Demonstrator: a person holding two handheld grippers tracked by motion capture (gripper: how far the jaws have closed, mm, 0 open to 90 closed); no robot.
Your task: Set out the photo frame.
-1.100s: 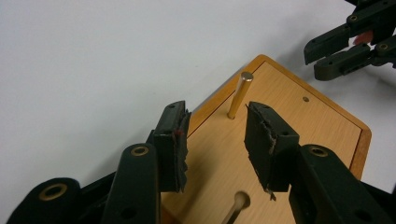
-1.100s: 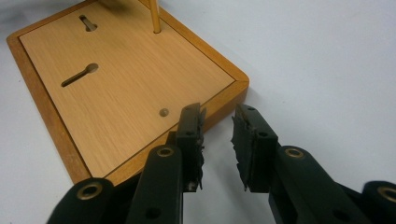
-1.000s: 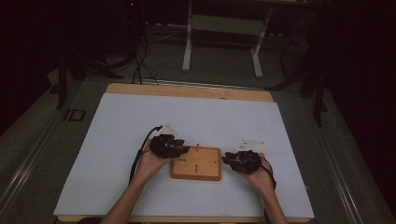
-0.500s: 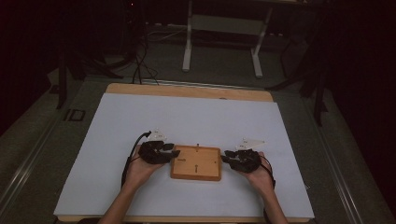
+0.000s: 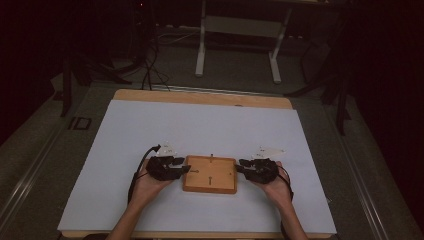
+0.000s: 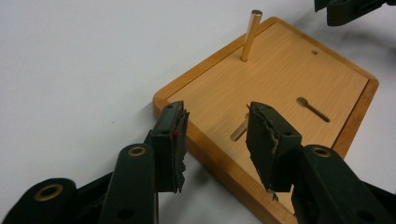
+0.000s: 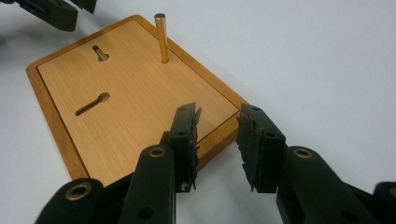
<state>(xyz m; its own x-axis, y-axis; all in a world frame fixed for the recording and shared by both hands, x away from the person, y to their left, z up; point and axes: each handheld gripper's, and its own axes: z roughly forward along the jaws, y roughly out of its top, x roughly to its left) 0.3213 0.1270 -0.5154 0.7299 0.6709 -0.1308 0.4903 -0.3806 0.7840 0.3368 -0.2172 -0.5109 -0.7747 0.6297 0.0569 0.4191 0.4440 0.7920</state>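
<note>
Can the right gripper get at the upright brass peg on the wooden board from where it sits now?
Probably yes. The right gripper sits at the wooden board's edge with its fingers apart and nothing between them. The brass peg stands alone near the far rim, and the bare board surface between leaves the way free.

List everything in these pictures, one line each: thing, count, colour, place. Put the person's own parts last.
wooden board: one, light brown with a darker rim, flat on the white sheet between the two grippers.
metal pin: one, brass-coloured, upright near the board's far edge.
slots: two, keyhole-shaped, cut into the board's top.
white sheet: one, white, covering the table.
table: one, wooden, its edge showing beyond the sheet.
stand: one, pale grey, on the floor behind the table.
left gripper: one, black, jaws open astride the board's left edge.
right gripper: one, black, jaws open astride the board's right edge.
</note>
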